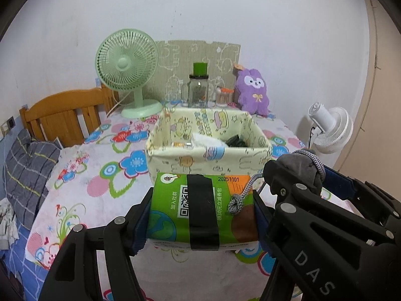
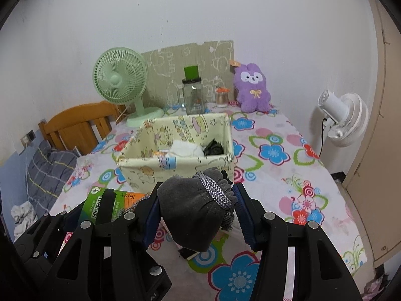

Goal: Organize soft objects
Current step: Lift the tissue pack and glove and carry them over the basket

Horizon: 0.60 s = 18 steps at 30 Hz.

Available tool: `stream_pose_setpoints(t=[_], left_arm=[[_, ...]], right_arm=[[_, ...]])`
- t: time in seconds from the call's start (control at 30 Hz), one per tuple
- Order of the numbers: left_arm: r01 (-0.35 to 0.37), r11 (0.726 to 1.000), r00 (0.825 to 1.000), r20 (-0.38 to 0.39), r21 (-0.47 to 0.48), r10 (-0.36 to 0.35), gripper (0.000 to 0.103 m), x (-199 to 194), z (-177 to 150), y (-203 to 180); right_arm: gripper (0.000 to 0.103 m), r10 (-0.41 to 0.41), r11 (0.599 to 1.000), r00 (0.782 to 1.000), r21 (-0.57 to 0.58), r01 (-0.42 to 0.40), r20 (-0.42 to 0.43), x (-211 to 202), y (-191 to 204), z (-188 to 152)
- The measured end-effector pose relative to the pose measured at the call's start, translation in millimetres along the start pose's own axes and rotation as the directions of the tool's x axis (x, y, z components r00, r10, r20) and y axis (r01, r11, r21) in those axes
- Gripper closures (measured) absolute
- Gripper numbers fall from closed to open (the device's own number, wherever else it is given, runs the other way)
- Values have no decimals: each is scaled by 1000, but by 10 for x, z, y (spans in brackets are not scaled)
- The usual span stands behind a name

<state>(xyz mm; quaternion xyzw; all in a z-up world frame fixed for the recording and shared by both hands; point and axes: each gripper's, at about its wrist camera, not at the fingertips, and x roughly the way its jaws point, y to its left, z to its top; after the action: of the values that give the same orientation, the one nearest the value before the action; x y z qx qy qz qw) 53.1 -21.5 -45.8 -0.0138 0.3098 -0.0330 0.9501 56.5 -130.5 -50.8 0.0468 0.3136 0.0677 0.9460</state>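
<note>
My left gripper (image 1: 201, 213) is shut on a green tissue pack (image 1: 173, 205) with a black band, held above the flowered tablecloth (image 1: 100, 175). Just beyond it stands a pale yellow fabric basket (image 1: 208, 155) holding a white cloth (image 1: 205, 139) and a dark item. My right gripper (image 2: 196, 215) is shut on a grey drawstring pouch (image 2: 190, 213), whose cord (image 1: 240, 195) dangles over the tissue pack. In the right wrist view the same basket (image 2: 175, 163) lies ahead and the tissue pack (image 2: 100, 205) shows at lower left. The two grippers hang side by side, near the basket's front wall.
At the table's back stand a green desk fan (image 1: 127, 75), a glass jar with green lid (image 1: 198, 90), a cotton swab holder (image 1: 223, 97) and a purple plush rabbit (image 1: 253, 90). A white fan (image 2: 343, 120) is right of the table. A wooden headboard (image 1: 65, 115) and grey bedding lie left.
</note>
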Motion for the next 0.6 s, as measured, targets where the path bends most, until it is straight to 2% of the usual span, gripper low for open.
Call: stream_pose_setpoints(t=[0.6], left_arm=[[2, 1000, 995, 95, 29, -4, 31, -296, 378, -92]], right_arm=[[45, -3, 1000, 997, -21, 5, 78, -312, 17, 377]])
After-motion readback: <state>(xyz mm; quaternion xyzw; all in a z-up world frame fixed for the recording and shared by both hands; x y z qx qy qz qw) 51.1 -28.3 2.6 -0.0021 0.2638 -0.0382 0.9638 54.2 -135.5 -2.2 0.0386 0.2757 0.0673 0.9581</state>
